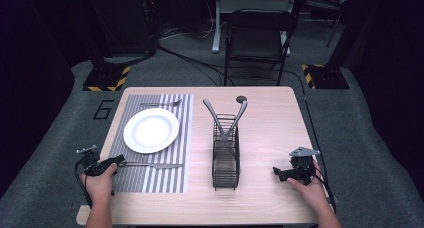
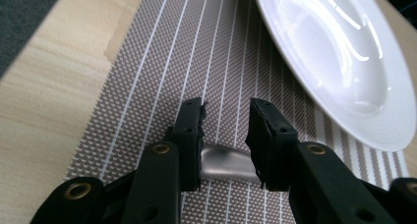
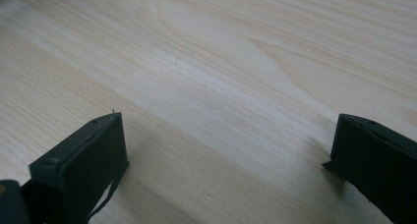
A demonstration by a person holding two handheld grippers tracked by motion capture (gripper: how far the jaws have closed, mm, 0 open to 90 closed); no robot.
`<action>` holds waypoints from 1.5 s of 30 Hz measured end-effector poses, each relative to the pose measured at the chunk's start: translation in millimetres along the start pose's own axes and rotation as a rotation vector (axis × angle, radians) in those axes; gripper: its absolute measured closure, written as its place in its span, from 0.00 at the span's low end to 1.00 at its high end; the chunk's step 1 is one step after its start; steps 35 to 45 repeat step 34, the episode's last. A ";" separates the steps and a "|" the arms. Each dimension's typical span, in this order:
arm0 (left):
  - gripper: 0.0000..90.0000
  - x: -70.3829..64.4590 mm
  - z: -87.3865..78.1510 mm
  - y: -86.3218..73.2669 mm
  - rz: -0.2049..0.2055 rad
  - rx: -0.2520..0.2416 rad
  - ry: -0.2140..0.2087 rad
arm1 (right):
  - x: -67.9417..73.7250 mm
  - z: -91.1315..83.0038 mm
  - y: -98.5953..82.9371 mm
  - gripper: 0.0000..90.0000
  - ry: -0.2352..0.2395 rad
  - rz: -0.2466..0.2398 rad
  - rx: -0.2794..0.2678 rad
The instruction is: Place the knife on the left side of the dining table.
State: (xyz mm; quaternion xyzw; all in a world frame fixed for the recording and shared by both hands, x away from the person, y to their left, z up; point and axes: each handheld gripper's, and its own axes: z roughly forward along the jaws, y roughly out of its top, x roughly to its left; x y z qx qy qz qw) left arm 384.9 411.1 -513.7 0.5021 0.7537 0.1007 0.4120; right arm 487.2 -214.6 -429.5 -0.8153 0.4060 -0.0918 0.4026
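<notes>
**Wood tabletop, place setting on the left, both tools parked low**

Pale wood tabletop (image 1: pixel 270 133) with a grey striped placemat (image 1: pixel 165 175) on its left half. White plate (image 1: pixel 151 130) sits on the mat, fork (image 1: pixel 161 104) lies across the mat at the far edge beyond the plate, and a knife (image 1: pixel 152 165) lies across the near side of the mat, handle pointing toward the left edge.

Middle of the tabletop has a black wire caddy (image 1: pixel 226 158), long and narrow. Two grey utensils stick out of its far end and cross in a V; the right one looks like a ladle or big spoon (image 1: pixel 239 111), the left one (image 1: pixel 212 114) I can't really identify.

Left tool (image 1: pixel 116 160) is down at the left edge of the mat, right at the knife's handle end. From the left gripper view, its jaws are spread a bit with the rounded metal end of the handle (image 2: pixel 227 161) sitting between them. Left pad looks right against the metal, right pad I can't tell if it's touching, so not clearly pinching it. Plate rim (image 2: pixel 344 71) is just beyond on the right.

Right tool (image 1: pixel 280 174) is near the right front of the tabletop, well apart from the caddy. Jaws are spread wide over bare wood (image 3: pixel 221 86), nothing between them.
</notes>
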 end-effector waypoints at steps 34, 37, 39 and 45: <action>0.53 -74.5 -2.4 -7.7 0.361 -0.008 -0.079 | -0.1 0.1 -0.1 0.00 -0.001 0.000 -0.001; 0.53 -74.5 -2.4 -7.7 0.361 -0.008 -0.079 | -0.1 0.1 -0.1 0.00 -0.001 0.000 -0.001; 0.53 -74.5 -2.4 -7.7 0.361 -0.008 -0.079 | -0.1 0.1 -0.1 0.00 -0.001 0.000 -0.001; 0.53 -74.5 -2.4 -7.7 0.361 -0.008 -0.079 | -0.1 0.1 -0.1 0.00 -0.001 0.000 -0.001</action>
